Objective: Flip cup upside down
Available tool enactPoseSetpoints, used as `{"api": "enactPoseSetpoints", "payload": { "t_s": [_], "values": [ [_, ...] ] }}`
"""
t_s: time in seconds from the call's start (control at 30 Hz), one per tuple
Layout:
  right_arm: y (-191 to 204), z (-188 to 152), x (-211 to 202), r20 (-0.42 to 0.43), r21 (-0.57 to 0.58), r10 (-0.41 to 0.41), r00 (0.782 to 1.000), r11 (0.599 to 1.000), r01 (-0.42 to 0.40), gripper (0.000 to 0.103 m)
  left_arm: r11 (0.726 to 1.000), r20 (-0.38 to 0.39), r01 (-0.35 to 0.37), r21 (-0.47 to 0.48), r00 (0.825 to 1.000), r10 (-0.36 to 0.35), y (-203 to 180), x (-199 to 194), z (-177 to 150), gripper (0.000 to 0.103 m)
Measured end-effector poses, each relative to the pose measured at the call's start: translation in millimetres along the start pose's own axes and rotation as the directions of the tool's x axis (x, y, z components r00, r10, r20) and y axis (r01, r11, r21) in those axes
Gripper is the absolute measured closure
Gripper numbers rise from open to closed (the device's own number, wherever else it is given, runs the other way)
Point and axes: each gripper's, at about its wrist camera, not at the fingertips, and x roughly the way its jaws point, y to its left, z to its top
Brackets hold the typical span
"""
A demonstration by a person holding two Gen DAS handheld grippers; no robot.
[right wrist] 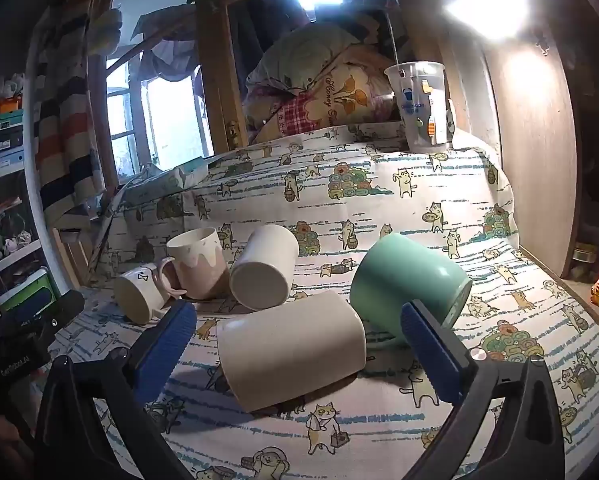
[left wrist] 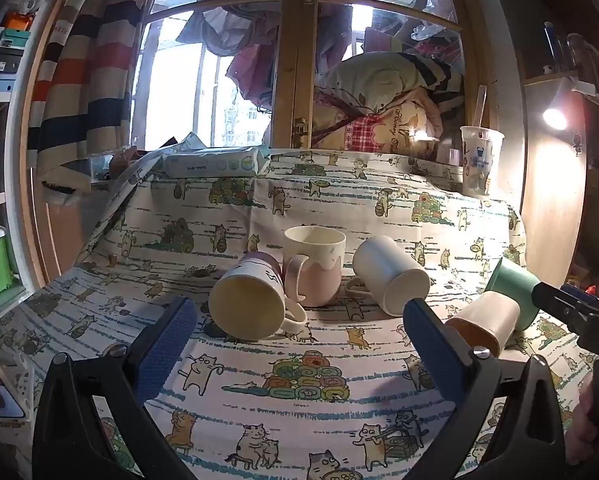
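Note:
Several cups lie on a cat-print cloth. In the left wrist view a purple-and-white mug [left wrist: 249,300] lies on its side with its mouth toward me, a pink-and-cream mug [left wrist: 315,266] stands upright, and a white mug [left wrist: 391,274] lies on its side. A cream cup [left wrist: 485,322] and a green cup [left wrist: 513,294] lie at the right. My left gripper [left wrist: 299,344] is open and empty, just in front of the purple mug. In the right wrist view my right gripper [right wrist: 299,340] is open, its fingers either side of the cream cup [right wrist: 293,354]. The green cup [right wrist: 409,280] lies beside it.
A tall clear plastic cup [left wrist: 479,160] with a straw stands at the back right of the table, also in the right wrist view [right wrist: 423,106]. A wipes pack [left wrist: 215,164] lies at the back left. A wooden panel [right wrist: 535,152] borders the right side. Shelves stand at the left.

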Motion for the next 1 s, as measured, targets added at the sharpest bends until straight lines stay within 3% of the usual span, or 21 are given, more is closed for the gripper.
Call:
{"api": "enactPoseSetpoints", "payload": {
  "t_s": [1.0],
  "values": [
    [-2.6, 0.2, 2.5, -0.007, 0.017, 0.001, 1.0, 1.0, 0.0, 0.0, 1.0, 0.004, 0.014, 0.027, 1.0, -0.014, -8.5, -0.4, -0.7, 0.0]
  ]
}}
